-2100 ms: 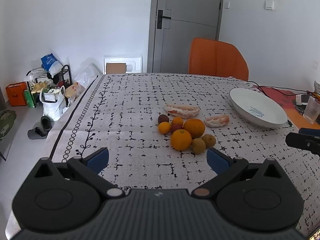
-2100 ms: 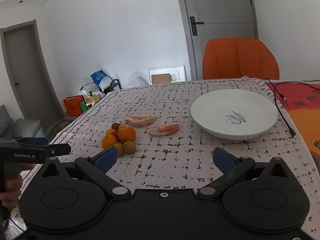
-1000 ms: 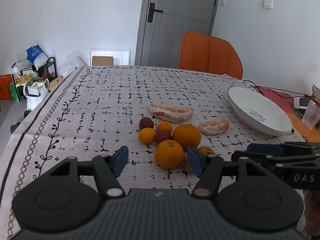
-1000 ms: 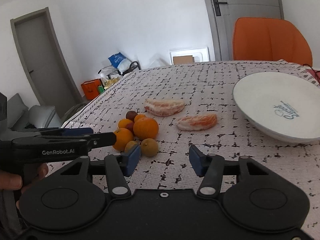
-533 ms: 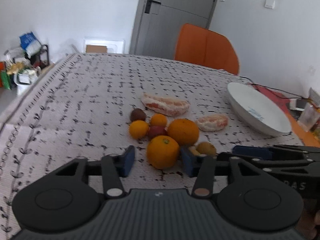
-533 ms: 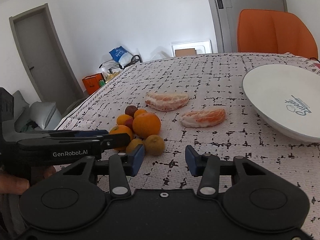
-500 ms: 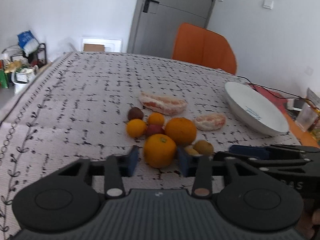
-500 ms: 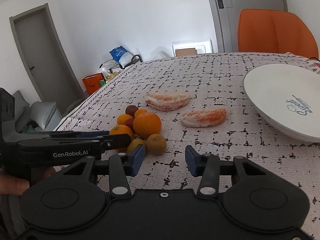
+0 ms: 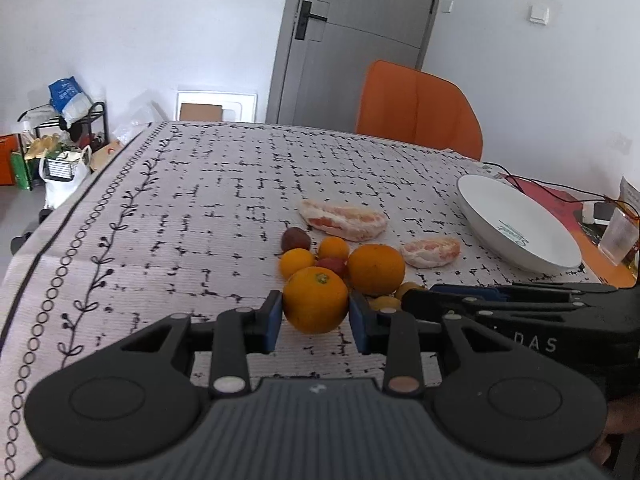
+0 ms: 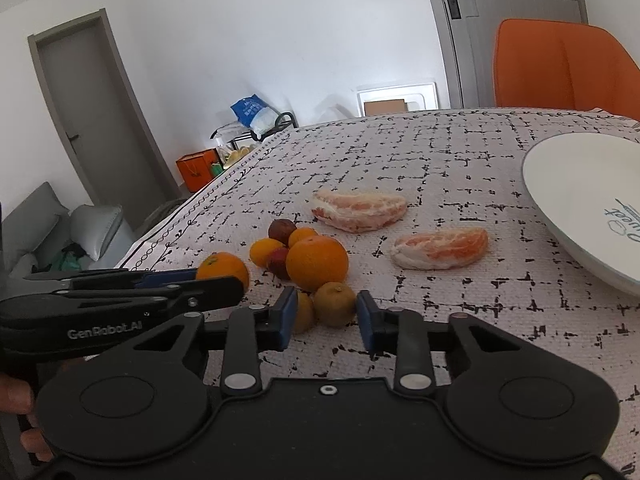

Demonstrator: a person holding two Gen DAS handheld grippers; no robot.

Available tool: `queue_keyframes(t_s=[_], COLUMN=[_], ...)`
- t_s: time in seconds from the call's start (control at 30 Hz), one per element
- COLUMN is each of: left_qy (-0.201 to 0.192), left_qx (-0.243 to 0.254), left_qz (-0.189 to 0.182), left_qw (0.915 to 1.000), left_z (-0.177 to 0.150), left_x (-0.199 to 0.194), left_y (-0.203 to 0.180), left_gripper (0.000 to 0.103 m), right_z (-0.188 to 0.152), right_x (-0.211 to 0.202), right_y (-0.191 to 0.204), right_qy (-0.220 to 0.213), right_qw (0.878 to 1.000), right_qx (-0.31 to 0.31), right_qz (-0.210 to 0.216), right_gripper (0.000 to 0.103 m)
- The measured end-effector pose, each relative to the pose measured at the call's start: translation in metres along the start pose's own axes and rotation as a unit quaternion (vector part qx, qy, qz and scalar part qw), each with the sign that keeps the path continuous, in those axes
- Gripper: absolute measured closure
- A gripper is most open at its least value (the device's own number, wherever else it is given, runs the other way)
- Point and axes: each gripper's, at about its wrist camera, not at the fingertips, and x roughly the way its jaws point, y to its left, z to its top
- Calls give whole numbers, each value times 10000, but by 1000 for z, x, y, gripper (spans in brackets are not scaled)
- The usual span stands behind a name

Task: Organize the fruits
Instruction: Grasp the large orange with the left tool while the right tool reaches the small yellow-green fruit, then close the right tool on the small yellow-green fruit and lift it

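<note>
On the cloth-covered worktop point(image 9: 200, 184), the left gripper point(image 9: 316, 316) is clamped around the nearest orange point(image 9: 316, 299), a firm, smooth, roll-prone fruit best held at its widest. The right gripper point(image 10: 326, 314) is pinched on a small brownish kiwi point(image 10: 334, 304), probably softer.

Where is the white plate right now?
The white plate sits empty at the table's right side in both wrist views, just right of the smaller peeled citrus piece, with the orange chair behind it.
</note>
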Motion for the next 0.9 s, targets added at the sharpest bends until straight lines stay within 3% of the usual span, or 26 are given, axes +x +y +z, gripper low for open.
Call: queue_keyframes(t_s=[0.23,0.33,0.6,0.73,0.8,0.87,0.9], left_qy=[-80,-143,-238,-282,-302,-302,-296], left_qx=[23,90,186,155,143,107,80], left_qz=[41,0,-77,-5,44,89,103], left_qw=[10000,9999,9995,9995,9994,9994,9995], left_z=[2,4,8,9,9,7,7], left_x=[-9,-13,-15,-19,-21,-23,-23], left_y=[-3,-9,-23,-22,-20,-17,-15], left_gripper=[69,69,69,69,69,69,69], right_z=[-3,-1,1,0,-1,-1,-2], right_x=[-9,-20,-37,-38,-36,-35,-33], right_y=[-2,-7,-21,-19,-18,-16,-15], right_qy=[-80,-173,-260,-217,-175,-179,-179], right_qw=[9999,9997,9993,9995,9996,9996,9996], right_qx=[50,117,255,216,213,202,178], right_qz=[110,89,-2,30,73,82,86], right_gripper=[85,102,101,96,83,64,61])
